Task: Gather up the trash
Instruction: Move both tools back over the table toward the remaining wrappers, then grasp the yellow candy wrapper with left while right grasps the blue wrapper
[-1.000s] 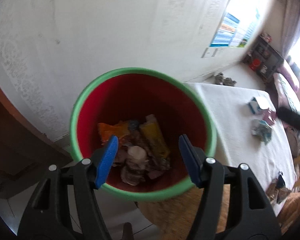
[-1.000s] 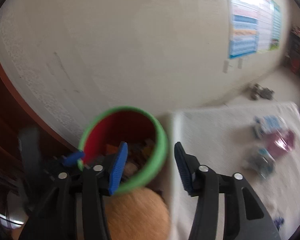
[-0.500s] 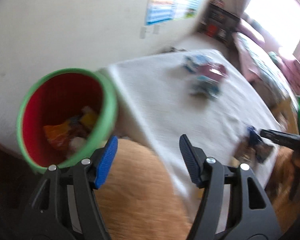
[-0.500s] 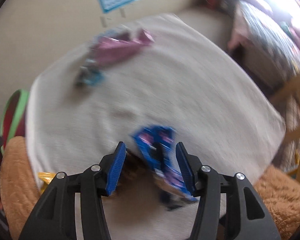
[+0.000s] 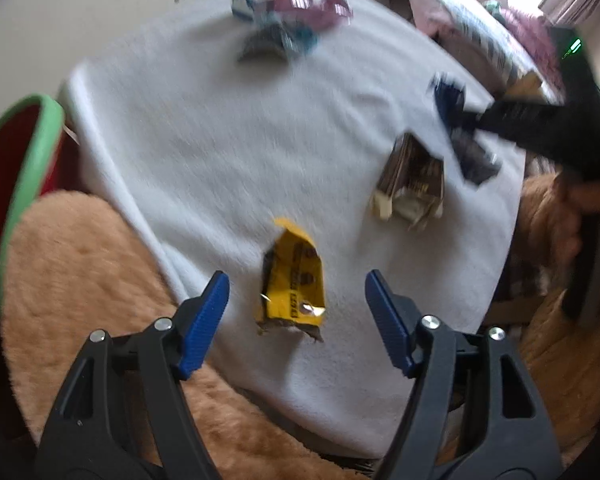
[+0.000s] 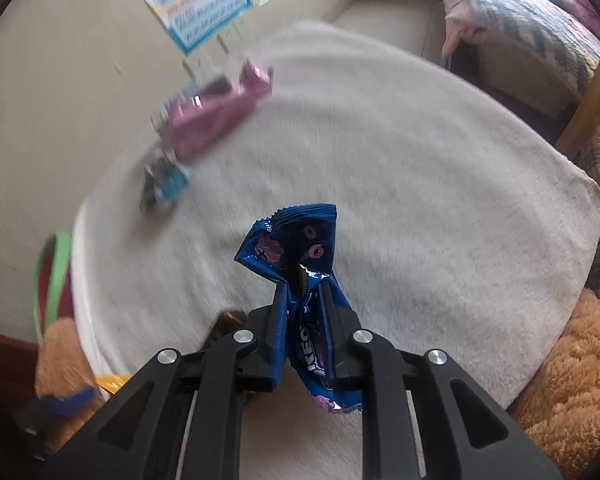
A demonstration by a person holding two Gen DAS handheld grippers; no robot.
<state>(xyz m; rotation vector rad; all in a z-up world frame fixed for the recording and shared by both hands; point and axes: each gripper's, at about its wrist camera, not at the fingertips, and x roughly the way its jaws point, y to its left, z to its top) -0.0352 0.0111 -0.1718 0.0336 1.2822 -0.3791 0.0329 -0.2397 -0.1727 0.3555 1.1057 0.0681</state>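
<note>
My left gripper (image 5: 296, 312) is open, its blue pads either side of a yellow wrapper (image 5: 294, 284) lying on the white cloth (image 5: 204, 132). A brown wrapper (image 5: 414, 178) lies further right. My right gripper (image 6: 304, 288) is shut on a blue Oreo wrapper (image 6: 296, 248), held above the cloth (image 6: 420, 184); it shows in the left wrist view (image 5: 466, 136) at the right. The red bin with a green rim (image 5: 8, 184) stands at the left, beside the cloth, and its rim shows in the right wrist view (image 6: 54, 276).
A pink wrapper (image 6: 216, 114) and a teal one (image 6: 164, 184) lie at the far side of the cloth, seen also in the left wrist view (image 5: 312, 10). Brown plush cushions (image 5: 84, 280) flank the cloth. A bed (image 6: 540, 24) stands behind.
Both grippers swung from the bin to the cloth. The right gripper closed on the blue Oreo wrapper. The left gripper, still open, now straddles the yellow wrapper.
</note>
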